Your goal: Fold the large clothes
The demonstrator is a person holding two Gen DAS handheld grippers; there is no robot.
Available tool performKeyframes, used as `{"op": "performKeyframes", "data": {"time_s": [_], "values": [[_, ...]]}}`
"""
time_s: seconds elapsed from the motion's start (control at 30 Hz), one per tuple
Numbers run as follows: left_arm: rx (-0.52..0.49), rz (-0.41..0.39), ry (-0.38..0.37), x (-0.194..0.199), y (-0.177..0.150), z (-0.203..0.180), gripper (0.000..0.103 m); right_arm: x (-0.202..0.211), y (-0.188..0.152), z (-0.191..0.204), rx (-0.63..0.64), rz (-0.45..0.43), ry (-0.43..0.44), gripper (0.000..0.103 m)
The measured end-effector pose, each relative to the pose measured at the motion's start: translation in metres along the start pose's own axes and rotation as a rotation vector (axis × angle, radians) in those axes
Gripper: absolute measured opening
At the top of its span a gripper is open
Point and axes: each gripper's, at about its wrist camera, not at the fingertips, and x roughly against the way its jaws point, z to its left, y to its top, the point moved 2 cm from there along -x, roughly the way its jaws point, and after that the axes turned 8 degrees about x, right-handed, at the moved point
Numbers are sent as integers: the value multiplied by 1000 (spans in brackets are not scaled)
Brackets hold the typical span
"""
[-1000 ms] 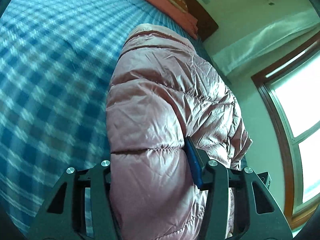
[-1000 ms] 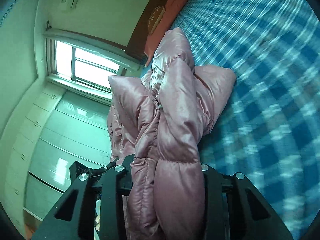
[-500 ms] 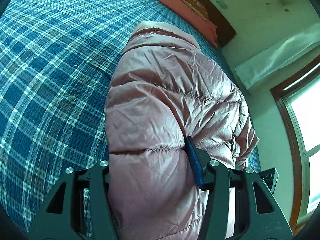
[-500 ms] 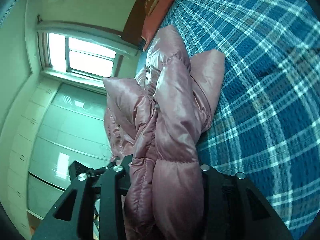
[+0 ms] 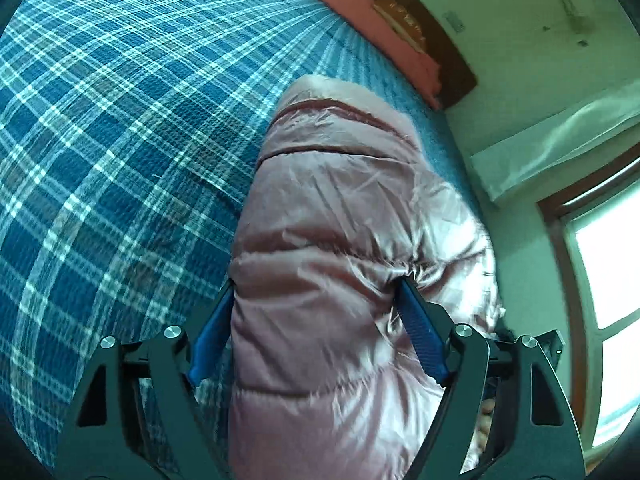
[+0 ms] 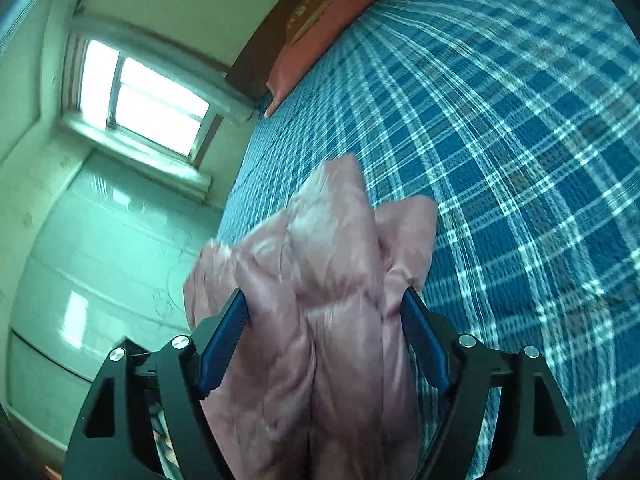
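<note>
On blue plaid bedspread (image 5: 120,160): pink puffer jacket (image 5: 328,240) (window (image 6: 148,100) beyond).

Blurred and cut-off parts
The quilted pink puffer jacket (image 6: 320,280) is smearing with motion blur and running off the frame at 6 o'clock, hiding the blue plaid bedspread (image 6: 500,140) beneath.

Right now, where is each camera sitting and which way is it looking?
Left wrist view: sits on the left tongs, looking along them over the pink puffy jacket and the blue checked bed toward the pillow; window on the right. Both black fingers with blue pads show.
Right wrist view: sits on the right tongs, looking over the bunched jacket toward the pillow; window on the left. Its fingers show too.
Shared: jacket, bed, pillow, window.
</note>
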Motion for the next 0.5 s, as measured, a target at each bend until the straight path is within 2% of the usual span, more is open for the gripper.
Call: {"op": "performKeyframes", "data": {"time_s": [0.03, 0.07, 0.17, 0.27, 0.4, 0.43, 0.5], "values": [[4, 5, 23, -4, 1, 0, 74, -3, 0, -5, -19, 6, 2, 67], [2, 10, 34, -7, 1, 0, 71, -6, 0, -11, -32, 15, -13, 46], [-41, 10, 81, -16, -1, -3, 64, -16, -10, -25, -59, 57, -34, 33], [-71, 8, 107, -21, -5, -3, 62, -19, -15, -30, -63, 59, -43, 32], [-77, 26, 84, -13, -6, -2, 63, -16, -18, -28, -56, 62, -43, 34], [-85, 25, 83, -8, -8, -2, 63, -14, -15, -27, -52, 62, -46, 39], [-79, 13, 74, 8, -15, 1, 72, 0, -23, -26, -39, 64, -69, 59]]}}
